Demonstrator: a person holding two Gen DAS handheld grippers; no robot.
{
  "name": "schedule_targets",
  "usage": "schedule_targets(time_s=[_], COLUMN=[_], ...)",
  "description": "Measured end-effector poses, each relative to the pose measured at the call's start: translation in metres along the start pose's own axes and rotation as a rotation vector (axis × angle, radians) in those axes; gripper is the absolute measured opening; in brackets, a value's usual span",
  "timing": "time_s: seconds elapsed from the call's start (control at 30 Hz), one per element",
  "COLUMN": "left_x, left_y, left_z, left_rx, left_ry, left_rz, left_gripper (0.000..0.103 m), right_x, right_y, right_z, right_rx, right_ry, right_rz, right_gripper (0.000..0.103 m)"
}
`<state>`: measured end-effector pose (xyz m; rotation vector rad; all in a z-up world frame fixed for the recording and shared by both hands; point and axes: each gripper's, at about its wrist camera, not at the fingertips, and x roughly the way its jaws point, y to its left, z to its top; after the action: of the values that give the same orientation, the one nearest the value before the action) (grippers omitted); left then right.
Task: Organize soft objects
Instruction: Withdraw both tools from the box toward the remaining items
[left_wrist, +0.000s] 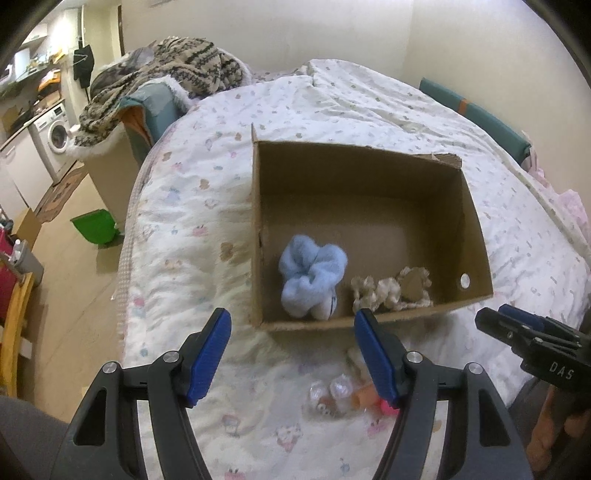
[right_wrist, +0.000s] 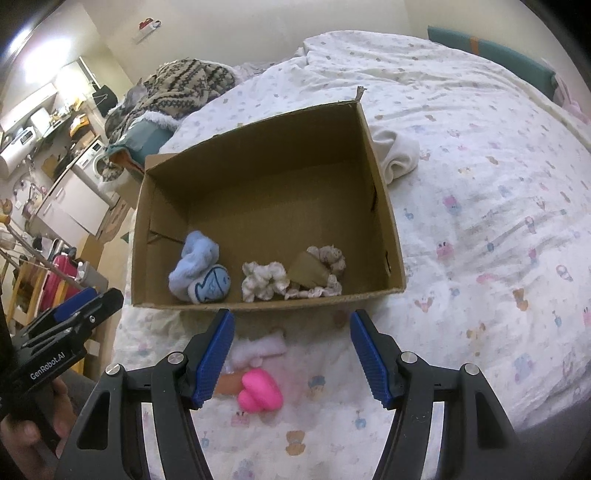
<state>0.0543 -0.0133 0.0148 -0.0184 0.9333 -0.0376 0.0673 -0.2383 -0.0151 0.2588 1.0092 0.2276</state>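
Inside the cardboard box (right_wrist: 380, 206) lie blue socks (right_wrist: 199, 271); both grippers' jaws gape wide, holding nothing

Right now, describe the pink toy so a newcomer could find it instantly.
Start at the cardboard box on the bed's patterned quilt. On the quilt in front of the box's near wall, between the open right gripper fingers, lies the pink toy. It is glossy hot pink and lumpy, unlike the white fluffy piece and orange bit beside it.

Both tongs (left_wrist: 291, 325) (right_wrist: 291, 325) are black with ribbed blue pads, silver screws and white lettering.
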Motion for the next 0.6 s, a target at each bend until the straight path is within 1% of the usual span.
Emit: schedule_targets(time_s=[0.33, 0.5, 0.6], left_x=[-0.009, -0.001, 0.005], left_y=[0.010, 0.014, 0.018], left_z=[-0.015, -0.019, -0.020], left_rx=[-0.030, -0.055, -0.084], left_ry=[0.025, 0.054, 0.073], left_rz=[0.014, 0.035, 0.031], left_gripper=[0.066, 0.066, 0.066], right_x=[-0.001, 0.012, 0.028], right_y=[0.002, -0.006, -0.009], right_z=[-0.016, -0.018, -0.021], right_rx=[0.030, 0.089, 0.136], right_ry=[0.037, 0.102, 0.166], right_rz=[0.037, 0.090, 0.131], right_gripper=[0.069, 0.069, 0.069])
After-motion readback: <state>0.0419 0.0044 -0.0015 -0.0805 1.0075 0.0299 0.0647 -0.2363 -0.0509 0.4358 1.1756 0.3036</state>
